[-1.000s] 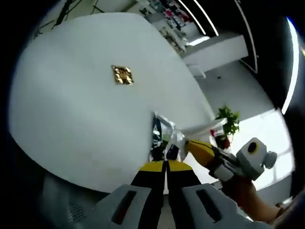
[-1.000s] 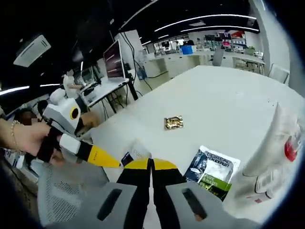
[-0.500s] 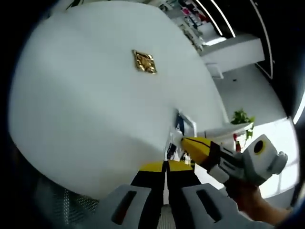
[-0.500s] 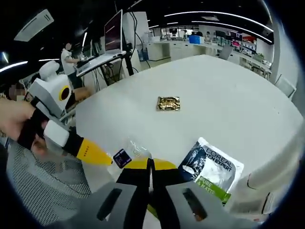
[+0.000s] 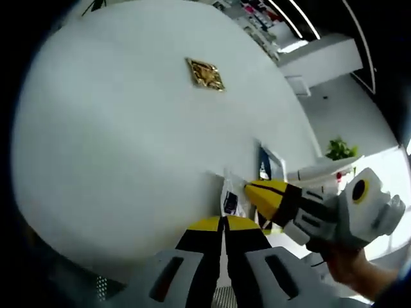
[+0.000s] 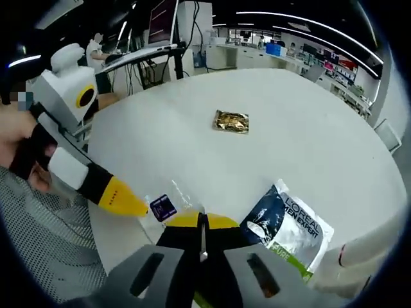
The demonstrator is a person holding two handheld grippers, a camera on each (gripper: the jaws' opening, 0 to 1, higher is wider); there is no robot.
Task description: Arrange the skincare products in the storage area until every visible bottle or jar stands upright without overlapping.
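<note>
A small clear sachet (image 6: 164, 206) with a dark label lies near the white table's (image 6: 192, 147) edge. It also appears in the left gripper view (image 5: 230, 200). My left gripper (image 5: 223, 223) is shut, and its yellow tip (image 6: 125, 197) touches the sachet's left side. My right gripper (image 6: 202, 221) is shut just behind the sachet; its yellow tip (image 5: 266, 192) enters the left gripper view from the right. A L'Oreal sachet (image 6: 289, 221) lies flat to the right. A gold sachet (image 6: 231, 120) lies mid-table, the same gold sachet (image 5: 205, 74) appearing in the left gripper view. A white tube (image 6: 359, 256) lies at the lower right.
A hand (image 6: 26, 154) holds the left gripper at the table's left edge. Desks with monitors (image 6: 160, 25) and a seated person stand beyond the table. A potted plant (image 5: 340, 149) is on the floor past the far rim. A grey mesh chair (image 6: 51, 256) sits below the near edge.
Both views have shifted as the hands moved in over the table's edge. The left gripper's tip has closed in on the small clear sachet. The sachets themselves lie as before.
</note>
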